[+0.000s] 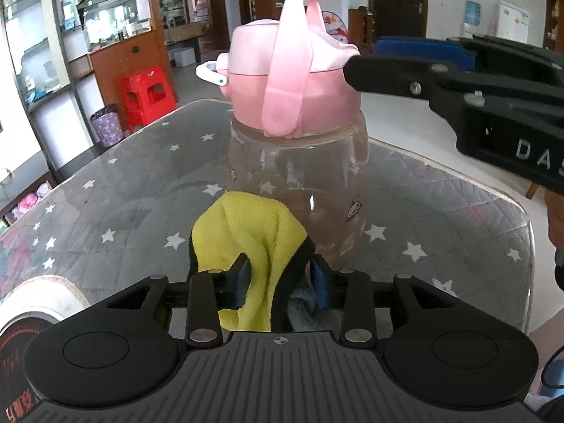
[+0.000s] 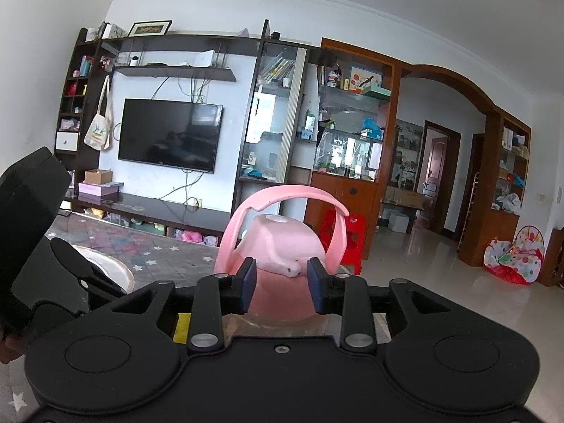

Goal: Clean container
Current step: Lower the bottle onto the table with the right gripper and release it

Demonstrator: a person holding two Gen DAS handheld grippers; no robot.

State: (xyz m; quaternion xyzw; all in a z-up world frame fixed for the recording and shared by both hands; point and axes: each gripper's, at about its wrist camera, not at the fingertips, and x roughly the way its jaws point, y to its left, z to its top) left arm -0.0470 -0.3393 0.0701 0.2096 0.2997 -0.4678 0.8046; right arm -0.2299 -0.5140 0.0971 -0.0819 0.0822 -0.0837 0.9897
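A clear plastic water bottle point(image 1: 299, 190) with a pink lid point(image 1: 282, 81) and pink carry strap stands upright on the star-patterned table point(image 1: 123, 194). My left gripper point(image 1: 282, 282) is shut on a yellow cloth point(image 1: 246, 232), held just in front of the bottle's lower wall. My right gripper point(image 2: 282, 287) is at the lid point(image 2: 282, 243), its blue pads on either side of the lid's base; whether they press on it I cannot tell. In the left wrist view the right gripper point(image 1: 370, 60) reaches in from the right at lid height.
A white round object point(image 1: 42, 296) lies on the table at the left, also in the right wrist view point(image 2: 112, 271). A red stool point(image 1: 148, 98) and a patterned bin point(image 1: 105, 127) stand beyond the table's far edge. Cabinets and a TV line the walls.
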